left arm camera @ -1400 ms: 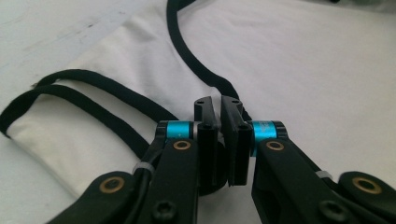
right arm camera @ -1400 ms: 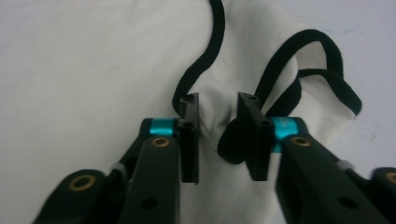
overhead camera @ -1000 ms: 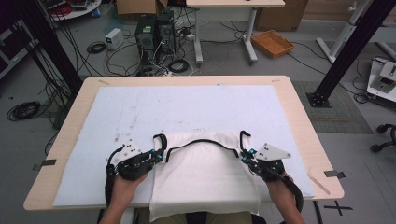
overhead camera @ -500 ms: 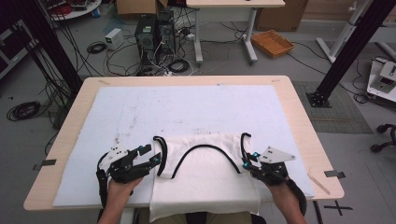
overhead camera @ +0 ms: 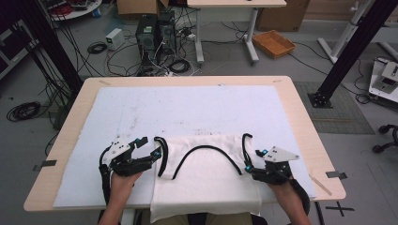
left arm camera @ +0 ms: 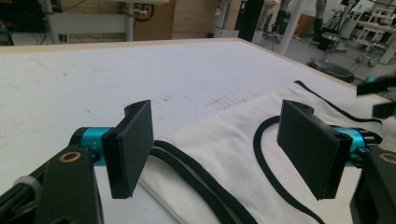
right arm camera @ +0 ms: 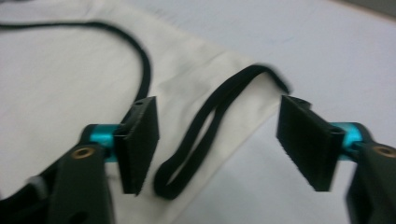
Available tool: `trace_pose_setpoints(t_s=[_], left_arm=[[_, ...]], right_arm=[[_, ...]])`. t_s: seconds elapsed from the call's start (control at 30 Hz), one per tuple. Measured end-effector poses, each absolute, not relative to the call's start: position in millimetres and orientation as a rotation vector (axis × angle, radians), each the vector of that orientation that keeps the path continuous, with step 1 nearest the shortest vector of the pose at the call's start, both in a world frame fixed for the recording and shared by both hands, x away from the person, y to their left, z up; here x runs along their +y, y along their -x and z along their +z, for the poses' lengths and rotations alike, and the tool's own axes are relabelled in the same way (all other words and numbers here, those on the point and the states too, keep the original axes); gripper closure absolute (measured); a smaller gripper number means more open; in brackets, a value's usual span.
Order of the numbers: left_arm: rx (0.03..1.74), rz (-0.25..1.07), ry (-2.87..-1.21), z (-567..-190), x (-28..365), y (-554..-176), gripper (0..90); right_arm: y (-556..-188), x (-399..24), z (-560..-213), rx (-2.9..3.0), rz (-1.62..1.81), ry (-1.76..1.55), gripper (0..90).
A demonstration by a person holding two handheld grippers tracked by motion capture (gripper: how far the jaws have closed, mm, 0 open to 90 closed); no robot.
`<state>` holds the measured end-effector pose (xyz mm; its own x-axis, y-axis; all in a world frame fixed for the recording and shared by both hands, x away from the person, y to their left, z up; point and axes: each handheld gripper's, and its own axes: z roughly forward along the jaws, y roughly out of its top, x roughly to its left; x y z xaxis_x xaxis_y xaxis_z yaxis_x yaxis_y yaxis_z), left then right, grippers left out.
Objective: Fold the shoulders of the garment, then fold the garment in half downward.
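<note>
Both grippers rest wide open at the near edge of the white mat [overhead camera: 187, 108], their jaws having just been opening. Left gripper [overhead camera: 146, 151] sits at nine o'clock of the white tank top [overhead camera: 206, 183], its black-trimmed strap [left arm camera: 196, 179] lying loose between the jaws, unpinched. Right gripper [overhead camera: 248, 161] sits at three o'clock, the other strap loop [right arm camera: 210, 126] free between its jaws. The garment lies flat, hem overhanging the wooden table [overhead camera: 300, 112] toward six o'clock.
</note>
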<state>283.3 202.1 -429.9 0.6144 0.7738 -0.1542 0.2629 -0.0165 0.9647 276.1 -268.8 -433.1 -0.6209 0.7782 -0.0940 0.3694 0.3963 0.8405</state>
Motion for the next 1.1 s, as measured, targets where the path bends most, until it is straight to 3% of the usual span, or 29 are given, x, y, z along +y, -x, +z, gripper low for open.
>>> trace_pose_setpoints(t_s=[0.07, 0.43, 1.1], left_arm=[[0.897, 0.511, -1.588, -430.1, 204.2, -284.5, 25.8], [0.89, 0.513, -1.615, -430.6, 208.1, -285.9, 23.6], [0.916, 0.518, -1.659, -409.0, 208.0, -304.1, 23.6]], right_arm=[[-278.6, -280.4, -425.5, 2.093, 1.164, -1.02, 20.6], [-283.5, -307.0, -421.9, 2.055, 1.196, -1.08, 20.6], [-288.0, -310.5, -415.6, 2.043, 1.233, -1.1, 20.6]])
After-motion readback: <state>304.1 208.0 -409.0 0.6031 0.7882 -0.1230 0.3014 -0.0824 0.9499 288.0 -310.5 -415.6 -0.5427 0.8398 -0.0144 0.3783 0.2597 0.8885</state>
